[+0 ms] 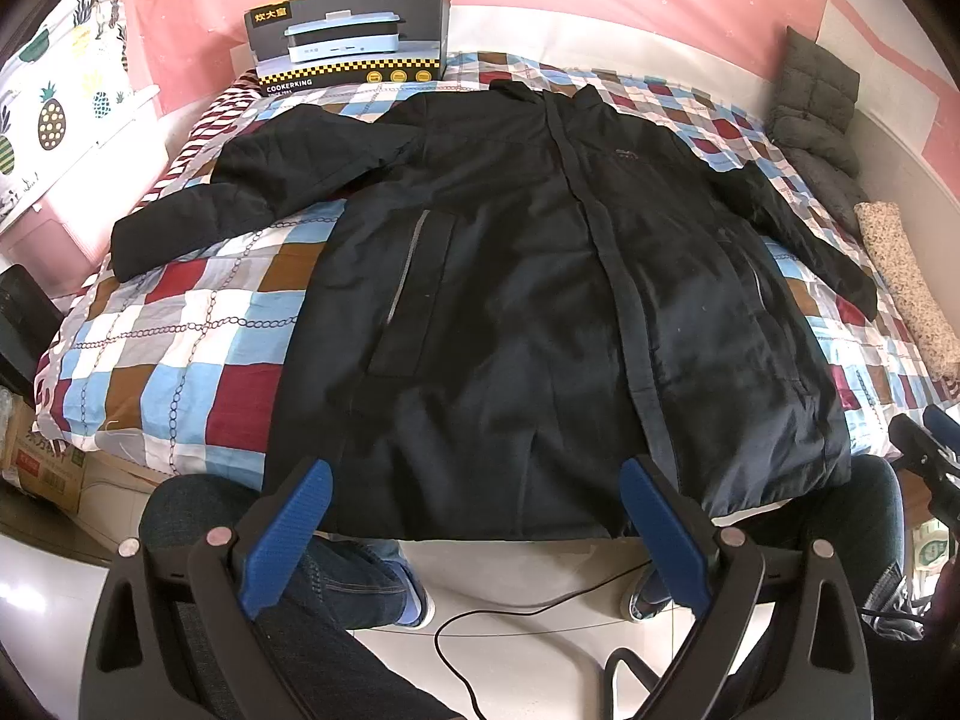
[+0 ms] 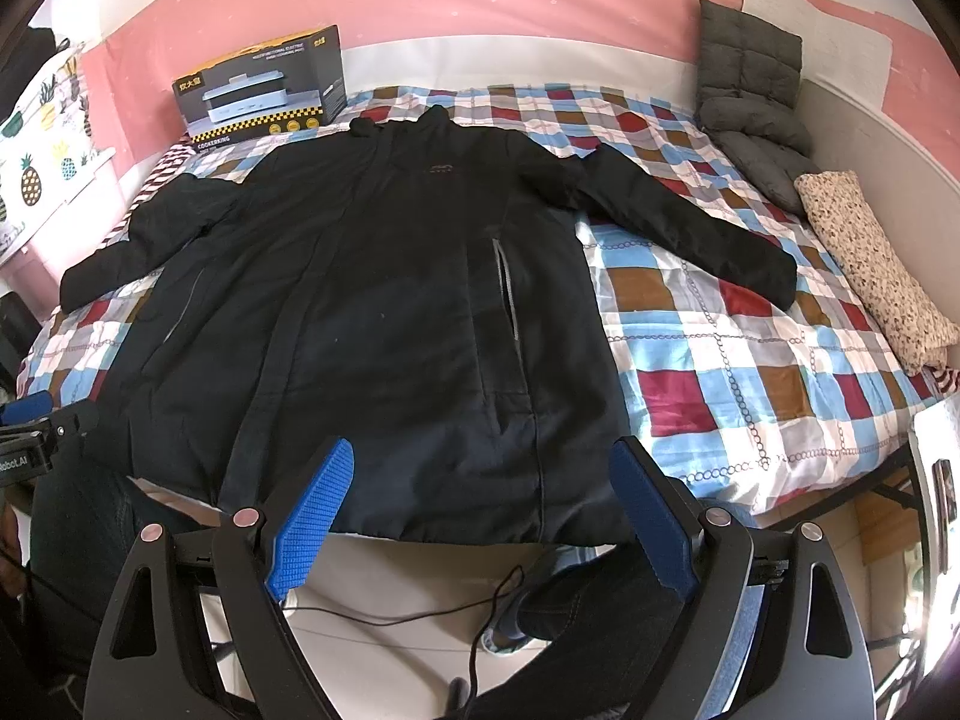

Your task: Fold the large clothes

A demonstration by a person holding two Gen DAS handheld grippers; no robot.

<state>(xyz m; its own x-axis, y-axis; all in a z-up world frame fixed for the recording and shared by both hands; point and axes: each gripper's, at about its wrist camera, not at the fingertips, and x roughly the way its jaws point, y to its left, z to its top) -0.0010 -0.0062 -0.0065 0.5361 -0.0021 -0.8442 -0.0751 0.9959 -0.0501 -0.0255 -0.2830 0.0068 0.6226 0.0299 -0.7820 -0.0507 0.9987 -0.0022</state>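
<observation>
Nearest to us, our left gripper [image 1: 474, 480] stands with its blue-padded jaws spread wide and nothing between them, poised just off the near edge of the bed [image 1: 180, 372], above the hem of the coat [image 1: 510, 300]. Our right gripper [image 2: 480, 462] is likewise wide apart and empty, hovering at the same hem a little further toward the right side. Below both we see our legs in jeans [image 1: 336, 588] and a thin black cable [image 1: 528, 606] on the pale floor.

The coat is a large black one, lying front up and flat on the checked cover, its hem hanging slightly over the near edge. It is closed down the middle by a long placket, with a grey-edged slanted pocket on each side and a small logo on the chest. Both sleeves are spread outward toward the left and right edges, and the collar points to the far edge.

At the far left corner stands a cooker box [image 1: 351, 30]; at the far right corner lies a grey quilted cushion [image 2: 750, 90], with a speckled pillow [image 2: 870, 258] along the right edge
</observation>
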